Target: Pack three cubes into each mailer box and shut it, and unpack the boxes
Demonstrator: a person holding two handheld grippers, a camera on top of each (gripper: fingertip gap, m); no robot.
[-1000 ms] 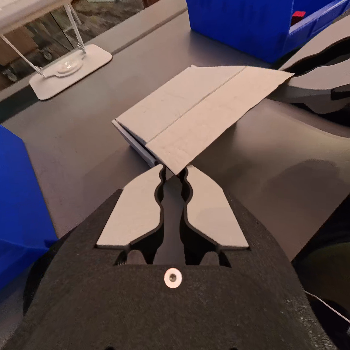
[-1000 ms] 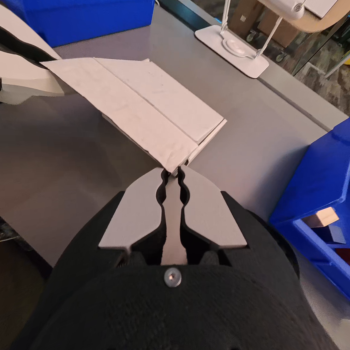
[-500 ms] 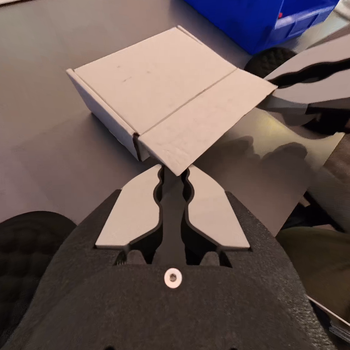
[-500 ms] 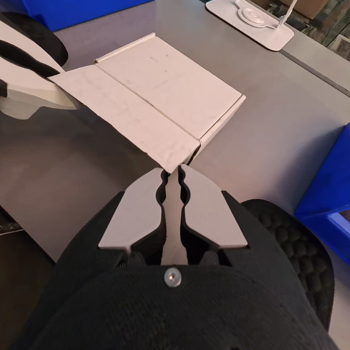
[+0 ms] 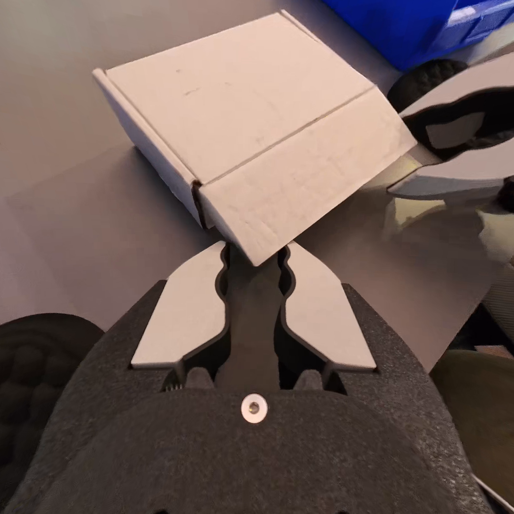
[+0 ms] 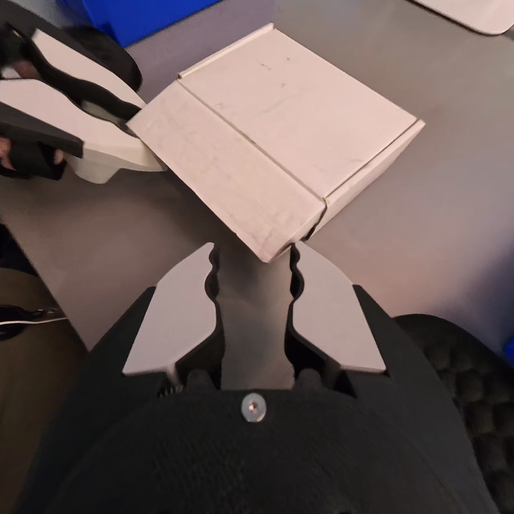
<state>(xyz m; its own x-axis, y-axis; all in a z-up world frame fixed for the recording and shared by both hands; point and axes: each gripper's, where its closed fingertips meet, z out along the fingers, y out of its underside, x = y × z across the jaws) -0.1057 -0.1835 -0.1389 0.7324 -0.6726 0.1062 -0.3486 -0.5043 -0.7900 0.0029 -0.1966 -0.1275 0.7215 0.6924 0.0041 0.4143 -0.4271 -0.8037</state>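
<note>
While a blue bin (image 5: 411, 25) stood beyond, your parted left hand-held gripper (image 5: 254, 247) and right hand-held gripper (image 6: 251, 247) flanked the white mailer box's (image 5: 239, 111) folded-down front flap (image 5: 292, 194).

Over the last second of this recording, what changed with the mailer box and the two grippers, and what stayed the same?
The mailer box lid came down from half-raised to lying over the box. The left gripper and right gripper, earlier pinched on the front flap's two corners, have both opened and let go. The flap still sticks out untucked; the box stays on the grey table.
</note>
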